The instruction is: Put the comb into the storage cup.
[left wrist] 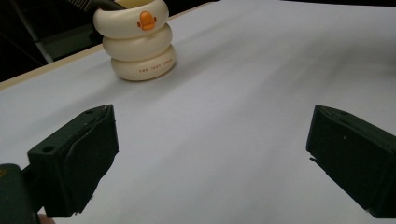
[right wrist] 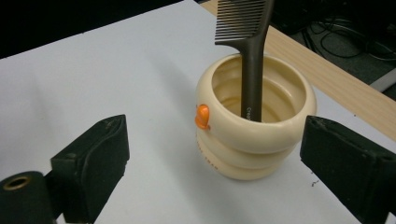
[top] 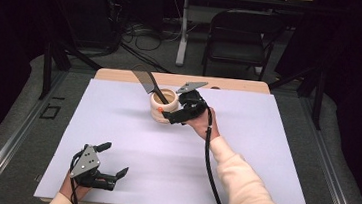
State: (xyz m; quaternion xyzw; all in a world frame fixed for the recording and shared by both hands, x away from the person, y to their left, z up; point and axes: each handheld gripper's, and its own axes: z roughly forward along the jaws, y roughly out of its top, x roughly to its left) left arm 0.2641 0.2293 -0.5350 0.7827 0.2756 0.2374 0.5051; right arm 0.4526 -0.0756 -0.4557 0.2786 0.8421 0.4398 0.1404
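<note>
Two hand-held grippers on my screen right now, so here's the rundown. My right hand-held gripper point(top: 172, 112) is up at the far middle of the white surface point(top: 264, 155), sitting right next to a cream holder point(top: 161, 102) shaped like three stacked rings with a little orange duck bill on the side. Its jaws are spread wide with nothing pinched between them; in the right gripper view the holder point(right wrist: 254, 135) sits in the gap ahead of the jaws, and neither pad is touching it as far as I can see.

Sticking out of the holder is a dark comb point(top: 146, 82), handle down inside, teeth end up and leaning off toward the far left in the high view. Up close, the comb point(right wrist: 250, 42) rests against the holder's rim and nothing is gripping it.

My left hand-held gripper point(top: 110, 159) is way back at the near left corner of the surface, well apart from everything. Jaws are apart on that one too, empty, hovering over bare white. The left gripper view looks out across the surface to the holder point(left wrist: 136, 39) at the far left of its frame; some small printed text runs along the bottom ring, too tiny for me to read properly.
</note>
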